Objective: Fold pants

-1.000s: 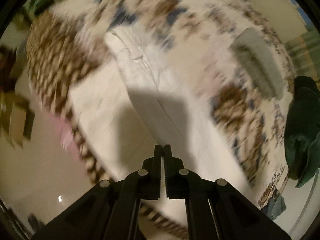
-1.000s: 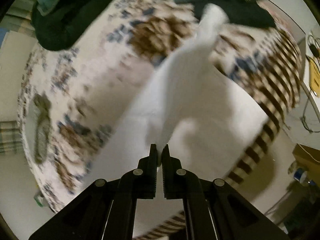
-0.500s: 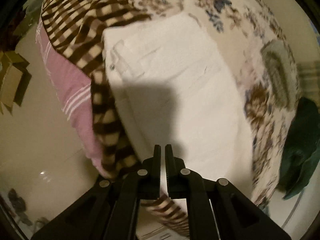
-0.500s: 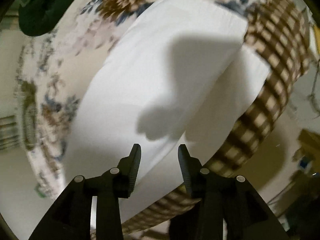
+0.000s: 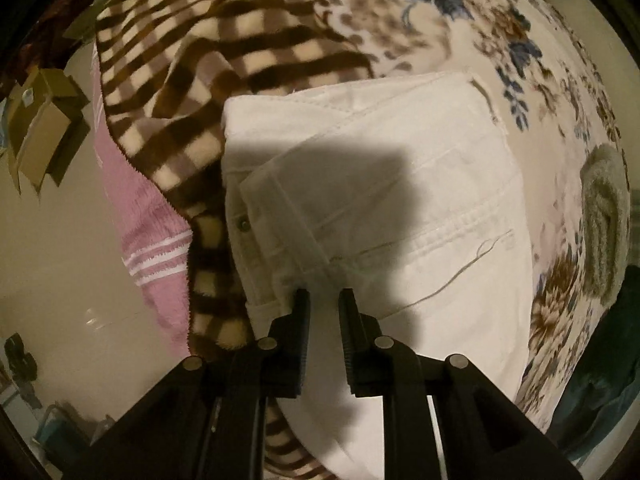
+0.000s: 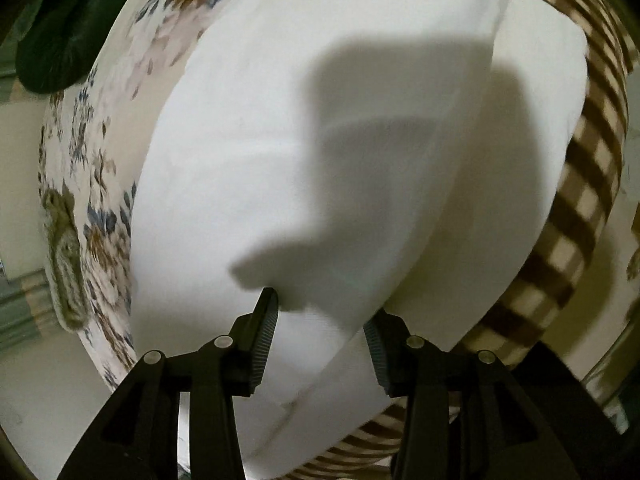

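Pants: one white pair, folded into a stack of layers, lying on the bed; one metal button shows near the waistband in the left wrist view.
Bed cover: one floral sheet in cream, blue and brown, under the pants.
Checked blanket: one, brown and cream, along the bed edge just beside the pants; part of it lies under them.
Pink towel: one, with white stripes, hanging below the checked blanket.
Grey cloth: one, on the floral sheet, well apart from the pants.
Dark green garment: one, at the far edge of the bed.
Cardboard box: one, on the floor beside the bed.
Left tool: jaws slightly apart and opening; tips at the waistband edge of the pants, not pressing cloth.
Right tool: jaws apart and closing; a fold of the pants lies between them, pads not pressing it.
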Demonstrator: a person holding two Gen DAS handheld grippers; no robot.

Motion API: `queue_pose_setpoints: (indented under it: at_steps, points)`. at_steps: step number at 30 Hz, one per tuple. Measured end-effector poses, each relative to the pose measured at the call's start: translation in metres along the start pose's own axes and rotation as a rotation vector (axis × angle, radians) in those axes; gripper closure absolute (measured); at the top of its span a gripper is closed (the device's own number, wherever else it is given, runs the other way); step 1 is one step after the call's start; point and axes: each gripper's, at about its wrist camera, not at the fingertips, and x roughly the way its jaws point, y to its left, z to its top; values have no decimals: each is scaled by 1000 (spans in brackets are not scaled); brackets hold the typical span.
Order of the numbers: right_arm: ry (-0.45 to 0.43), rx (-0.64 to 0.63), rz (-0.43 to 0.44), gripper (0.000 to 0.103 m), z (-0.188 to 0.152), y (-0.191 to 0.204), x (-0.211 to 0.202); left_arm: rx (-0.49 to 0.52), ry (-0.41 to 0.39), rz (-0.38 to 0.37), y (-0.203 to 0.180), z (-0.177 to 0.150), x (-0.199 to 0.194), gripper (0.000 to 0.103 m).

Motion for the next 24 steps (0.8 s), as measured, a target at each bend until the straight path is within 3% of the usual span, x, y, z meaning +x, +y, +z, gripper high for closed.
queue_pose_setpoints:
  at_steps: [1,2,4,6,11,13,14,15,17,24]
  points:
    - [-8,5,13,81,-1,1,-1,28,-33,7,-5,-2,-3,102]
    - [-3,-6,0,92,-2,4,-1,57,-62,10,-4,-5,-6,102]
    - [-7,-25,2,97,-5,11,-2,122,-147,0,-12,-3,-18,103]
    - [-12,-56,-17,98,-8,18,-8,146,-179,2,-10,1,-29,103]
    - [15,-168,-21,98,-10,30,-29,92,-138,-97,20,25,-47,102]
    - [39,-253,-50,95,-10,37,-30,56,-111,-137,25,30,-43,92]
    - [55,-264,-54,87,-9,38,-29,41,-95,-159,26,34,-38,88]
    - [76,-263,-55,71,-8,38,-25,33,-83,-165,26,36,-32,80]
    - [132,-231,-38,56,-6,32,-14,25,-68,-155,27,41,-23,77]
    - [180,-97,13,55,-12,11,16,34,-75,-47,17,41,-12,77]
